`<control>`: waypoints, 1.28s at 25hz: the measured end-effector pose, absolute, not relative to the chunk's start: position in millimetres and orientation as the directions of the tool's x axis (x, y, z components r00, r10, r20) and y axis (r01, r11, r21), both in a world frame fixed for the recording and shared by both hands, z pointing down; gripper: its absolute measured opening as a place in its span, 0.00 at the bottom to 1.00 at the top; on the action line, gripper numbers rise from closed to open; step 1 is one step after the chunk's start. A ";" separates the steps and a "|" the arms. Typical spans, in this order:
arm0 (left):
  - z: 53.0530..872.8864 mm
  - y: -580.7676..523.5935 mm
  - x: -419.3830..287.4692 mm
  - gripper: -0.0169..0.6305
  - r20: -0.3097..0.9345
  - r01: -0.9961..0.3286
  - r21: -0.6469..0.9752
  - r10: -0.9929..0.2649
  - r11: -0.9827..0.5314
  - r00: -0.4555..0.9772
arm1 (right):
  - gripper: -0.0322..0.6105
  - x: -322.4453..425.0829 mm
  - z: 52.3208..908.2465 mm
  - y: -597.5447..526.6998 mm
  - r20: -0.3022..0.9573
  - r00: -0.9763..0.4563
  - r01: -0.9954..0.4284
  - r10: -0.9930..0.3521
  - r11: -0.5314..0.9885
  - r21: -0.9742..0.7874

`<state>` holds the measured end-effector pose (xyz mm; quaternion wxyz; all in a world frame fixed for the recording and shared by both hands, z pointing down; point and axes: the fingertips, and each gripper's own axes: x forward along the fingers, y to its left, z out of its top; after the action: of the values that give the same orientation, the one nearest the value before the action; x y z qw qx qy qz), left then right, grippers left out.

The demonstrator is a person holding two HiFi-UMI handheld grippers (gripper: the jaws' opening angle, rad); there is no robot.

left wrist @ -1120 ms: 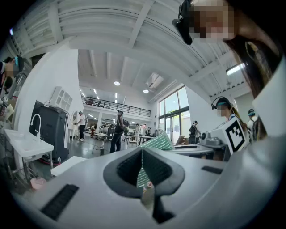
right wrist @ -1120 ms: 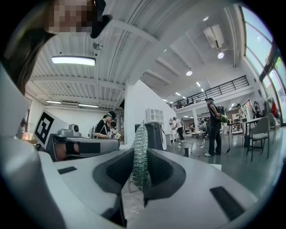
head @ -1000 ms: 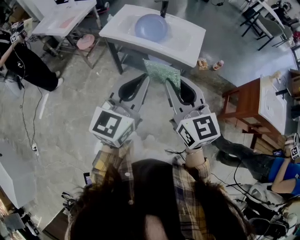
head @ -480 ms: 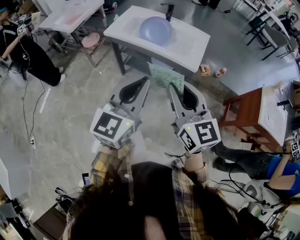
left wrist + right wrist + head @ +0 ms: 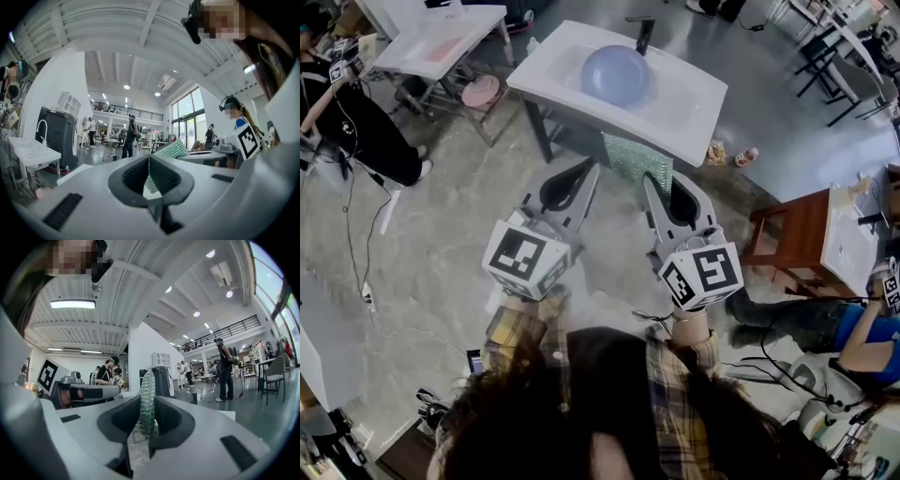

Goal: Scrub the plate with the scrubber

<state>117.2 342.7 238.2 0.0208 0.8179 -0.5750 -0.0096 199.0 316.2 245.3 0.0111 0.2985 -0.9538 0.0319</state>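
A pale blue plate [image 5: 617, 73] lies in the white sink [image 5: 694, 108] ahead of me, apart from both grippers. My right gripper [image 5: 650, 180] is shut on a green mesh scrubber [image 5: 634, 157], which sticks up past its fingertips just short of the sink's near edge. In the right gripper view the scrubber [image 5: 147, 397] stands pinched edge-on between the jaws [image 5: 146, 423]. The left gripper [image 5: 592, 169] is level beside it, shut with nothing in it. The left gripper view has its jaws [image 5: 149, 165] closed and the scrubber [image 5: 171, 150] just to the right.
A black faucet [image 5: 641, 30] rises behind the plate. A second white table [image 5: 441, 42] and a pink bowl [image 5: 479, 90] sit at the upper left, near a person in black [image 5: 352, 127]. A wooden table [image 5: 802, 220] and a seated person [image 5: 862, 333] are at the right.
Both grippers have moved forward together toward the sink, the right one still carrying the scrubber; the sink and plate now sit closer to the fingertips.
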 end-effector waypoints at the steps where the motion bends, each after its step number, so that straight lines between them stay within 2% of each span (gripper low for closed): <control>1: 232.9 329.4 112.7 0.05 0.012 -0.939 0.046 -0.940 -0.341 0.342 | 0.20 195.4 240.3 303.0 0.040 -0.818 -0.575 -0.574 0.816 -0.058; 6: 206.7 275.1 84.5 0.05 -0.001 -0.932 0.035 -0.933 -0.360 0.360 | 0.20 167.6 220.2 252.1 0.041 -0.810 -0.586 -0.585 0.809 -0.052; 21: 228.2 187.9 -35.5 0.05 0.007 -0.907 0.029 -0.907 -0.420 0.420 | 0.20 54.7 243.3 164.3 0.059 -0.758 -0.652 -0.649 0.757 -0.052; 32: 253.3 166.2 -69.1 0.05 0.046 -0.900 0.087 -0.900 -0.428 0.433 | 0.20 36.1 258.5 139.7 0.100 -0.718 -0.696 -0.689 0.714 -0.073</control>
<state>-69.1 166.2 253.3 0.0494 0.8450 -0.5325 -0.0036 36.1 139.7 258.5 0.0330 0.3742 -0.9253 0.0526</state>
